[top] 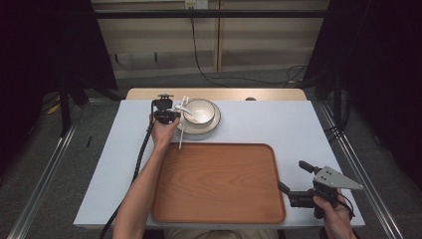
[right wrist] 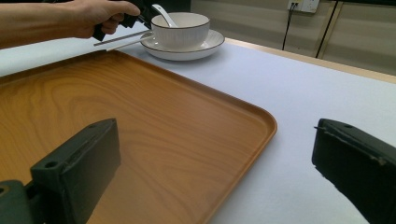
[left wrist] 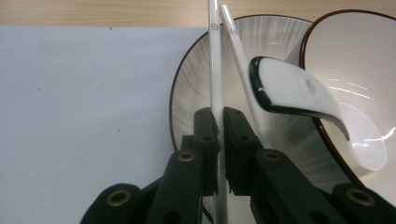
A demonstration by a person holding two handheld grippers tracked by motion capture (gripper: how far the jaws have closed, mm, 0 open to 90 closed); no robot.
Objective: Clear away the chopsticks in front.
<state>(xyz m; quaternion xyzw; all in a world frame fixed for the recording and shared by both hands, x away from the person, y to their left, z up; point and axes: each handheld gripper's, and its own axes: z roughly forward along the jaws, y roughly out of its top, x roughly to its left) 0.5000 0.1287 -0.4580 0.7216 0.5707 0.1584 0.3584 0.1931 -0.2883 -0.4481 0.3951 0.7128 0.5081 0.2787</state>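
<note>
A white chopstick [left wrist: 215, 56] is pinched between the jaws of my left gripper [left wrist: 219, 116], which is shut on it. A second white chopstick [left wrist: 236, 51] runs beside it, slanting off behind the right jaw. Both chopsticks [top: 181, 130] lie over the left rim of a striped plate [top: 215, 122] at the back of the table. A white bowl [top: 200, 110] stands on that plate with a white, dark-edged spoon [left wrist: 294, 88] resting in it. My right gripper [top: 293, 175] stands open with nothing between its jaws, just off the right edge of a wooden tray [top: 219, 184].
The wooden tray [right wrist: 140, 107] takes up the near middle of the white table [top: 278, 119] and is bare. A person's hand [right wrist: 93, 18] holds the left gripper beside the bowl [right wrist: 180, 28]. Cables trail off the table's left front.
</note>
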